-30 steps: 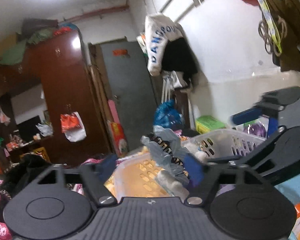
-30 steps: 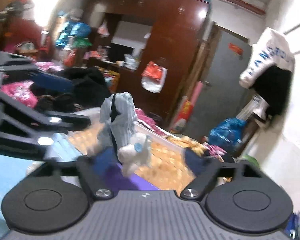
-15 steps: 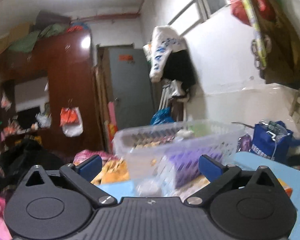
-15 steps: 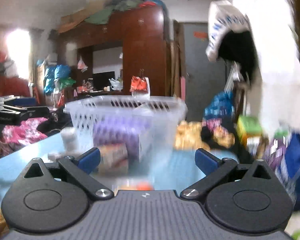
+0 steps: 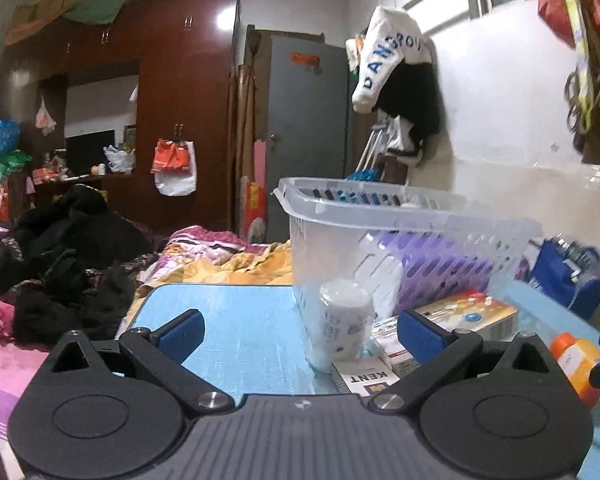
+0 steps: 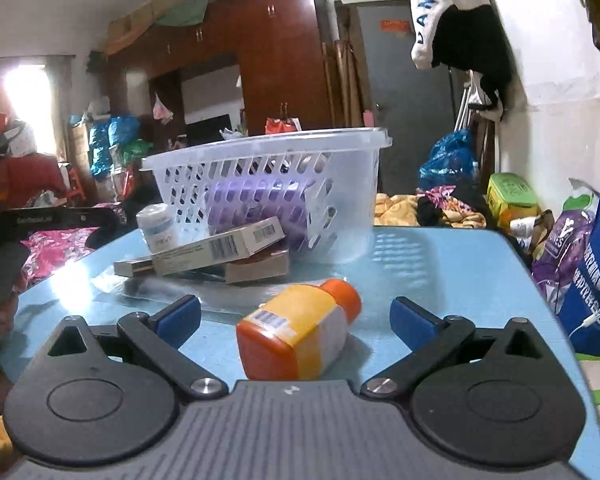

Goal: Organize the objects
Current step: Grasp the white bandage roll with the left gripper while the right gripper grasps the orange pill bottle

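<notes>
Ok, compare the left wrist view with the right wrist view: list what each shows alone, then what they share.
Only the left wrist view shows the white cigarette pack printed KENT, lying at the foot of the basket, and the black clothes heap on the bed.

Only the right wrist view shows the green lidded box beyond the table and the barcode carton.

Both show the clear slotted plastic basket, the orange-capped yellow bottle lying on its side, the small white jar and the light blue table.

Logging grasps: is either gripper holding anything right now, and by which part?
Nothing is held. The left gripper and the right gripper are both open; the orange bottle lies loose between the right one's fingers.
</notes>
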